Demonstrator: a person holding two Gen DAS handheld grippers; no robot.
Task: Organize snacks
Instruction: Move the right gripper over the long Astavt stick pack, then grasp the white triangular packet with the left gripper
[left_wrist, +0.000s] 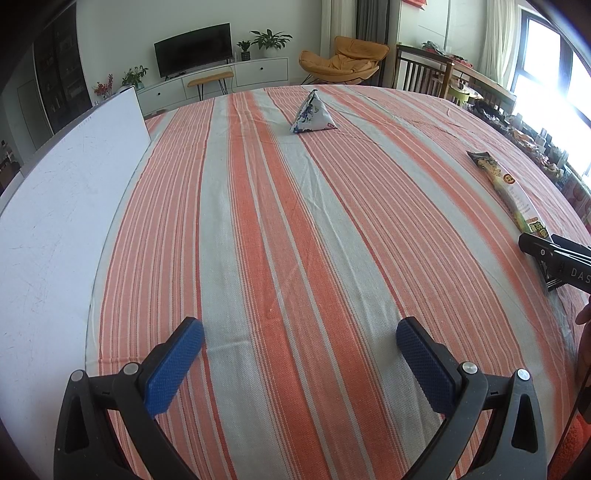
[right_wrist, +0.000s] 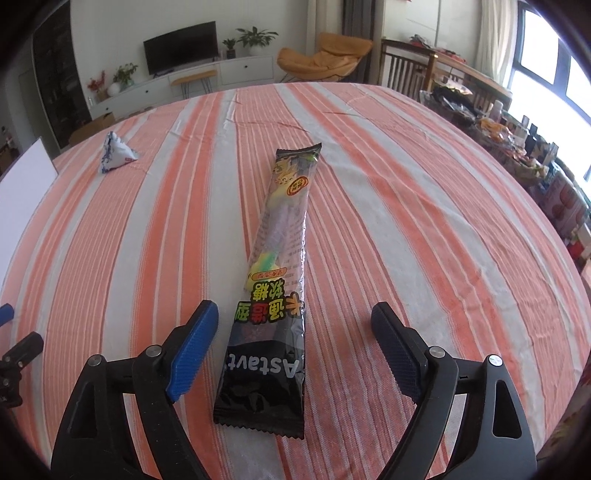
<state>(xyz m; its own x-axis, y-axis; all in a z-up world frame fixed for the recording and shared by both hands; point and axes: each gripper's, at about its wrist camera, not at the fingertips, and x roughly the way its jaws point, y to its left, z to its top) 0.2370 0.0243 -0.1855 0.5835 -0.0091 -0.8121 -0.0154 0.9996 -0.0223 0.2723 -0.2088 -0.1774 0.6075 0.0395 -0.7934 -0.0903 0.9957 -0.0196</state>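
A long black snack pack (right_wrist: 275, 273) with green and yellow print lies flat on the striped tablecloth; its near end lies between the spread fingers of my right gripper (right_wrist: 295, 325), which is open and not touching it. It also shows in the left wrist view (left_wrist: 508, 190) at the far right, with the right gripper (left_wrist: 554, 254) at its near end. A small white and blue pyramid snack pouch (left_wrist: 312, 114) stands far ahead of my left gripper (left_wrist: 300, 336), which is open and empty above bare cloth. The pouch also shows in the right wrist view (right_wrist: 114, 153).
A white board (left_wrist: 62, 206) lies along the table's left side, also in the right wrist view (right_wrist: 22, 192). The orange and grey striped tablecloth (left_wrist: 295, 229) covers the table. A cluttered side table (right_wrist: 517, 147) with many packages stands at the right.
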